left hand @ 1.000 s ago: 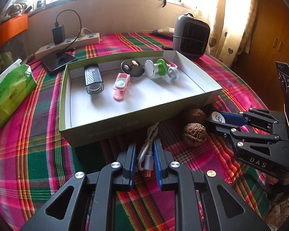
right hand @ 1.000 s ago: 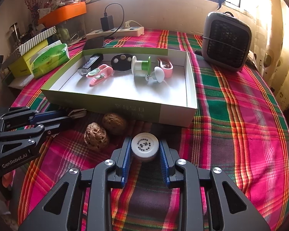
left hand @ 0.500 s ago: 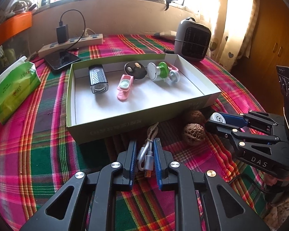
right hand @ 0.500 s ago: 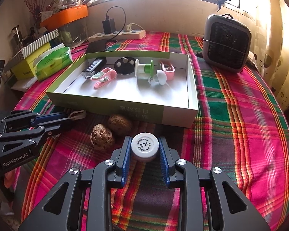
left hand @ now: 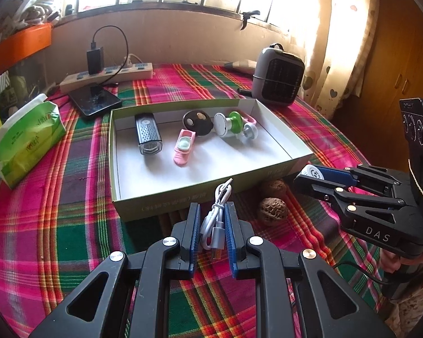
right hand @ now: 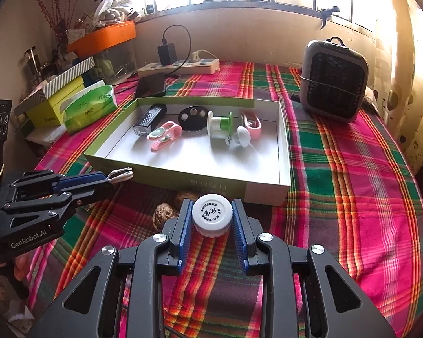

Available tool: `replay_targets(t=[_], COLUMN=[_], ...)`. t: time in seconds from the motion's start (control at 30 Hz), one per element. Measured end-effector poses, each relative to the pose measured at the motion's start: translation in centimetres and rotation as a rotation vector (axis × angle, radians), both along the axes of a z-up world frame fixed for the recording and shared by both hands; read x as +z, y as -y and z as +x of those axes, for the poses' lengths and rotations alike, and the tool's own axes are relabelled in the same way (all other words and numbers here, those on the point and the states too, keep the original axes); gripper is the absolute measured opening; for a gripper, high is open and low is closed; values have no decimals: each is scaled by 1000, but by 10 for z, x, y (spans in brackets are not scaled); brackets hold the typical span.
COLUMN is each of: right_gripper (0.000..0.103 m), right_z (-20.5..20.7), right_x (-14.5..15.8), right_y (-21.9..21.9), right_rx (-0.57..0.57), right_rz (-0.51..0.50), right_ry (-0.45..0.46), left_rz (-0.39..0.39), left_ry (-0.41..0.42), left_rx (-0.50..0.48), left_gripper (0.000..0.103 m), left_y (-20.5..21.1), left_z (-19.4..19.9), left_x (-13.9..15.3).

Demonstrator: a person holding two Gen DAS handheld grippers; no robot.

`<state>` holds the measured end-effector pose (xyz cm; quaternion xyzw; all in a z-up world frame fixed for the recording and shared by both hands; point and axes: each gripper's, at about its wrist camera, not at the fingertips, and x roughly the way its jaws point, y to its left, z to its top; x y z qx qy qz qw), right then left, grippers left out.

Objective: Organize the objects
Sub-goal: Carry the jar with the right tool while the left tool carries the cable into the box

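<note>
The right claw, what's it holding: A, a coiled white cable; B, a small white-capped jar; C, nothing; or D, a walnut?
B: the right claw is shut on the small white-capped jar, its blue pads pressing on both sides, while the cable sits in the left claw and the walnuts lie on the cloth.

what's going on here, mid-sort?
Yes. A person holds a gripper in each hand over a plaid-covered table. The left gripper is shut on a bundled white cable; the right gripper is shut on a small white-capped jar. Both sit just short of the open box, which already holds a bike light, clips and a spool. Two walnuts lie on the cloth in front of the box.
</note>
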<state>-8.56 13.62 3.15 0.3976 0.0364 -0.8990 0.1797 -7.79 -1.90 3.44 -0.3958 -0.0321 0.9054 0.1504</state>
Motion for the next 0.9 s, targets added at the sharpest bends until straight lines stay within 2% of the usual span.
replay_targets(t=[0.43,0.77,0.83,0.9], right_gripper=[29,29,29,29], right_z=[-22,-47,-53,-59], right_x=[13,12,12,11], right_y=[23,35,38,41], right_rx=[38,59,60,65], right_rz=[-1,3,3,-2], right_ry=[-18,13,21,36], left_rz=[15,4,-1,4], left_ry=[-20,-12,-8,2], left_rx=[57,96,99,103], left_gripper=[16,15,7,7], left_y=[16,26,26,27], left_z=[-18,-40,-44,-48], left_x=[9,6,4,1])
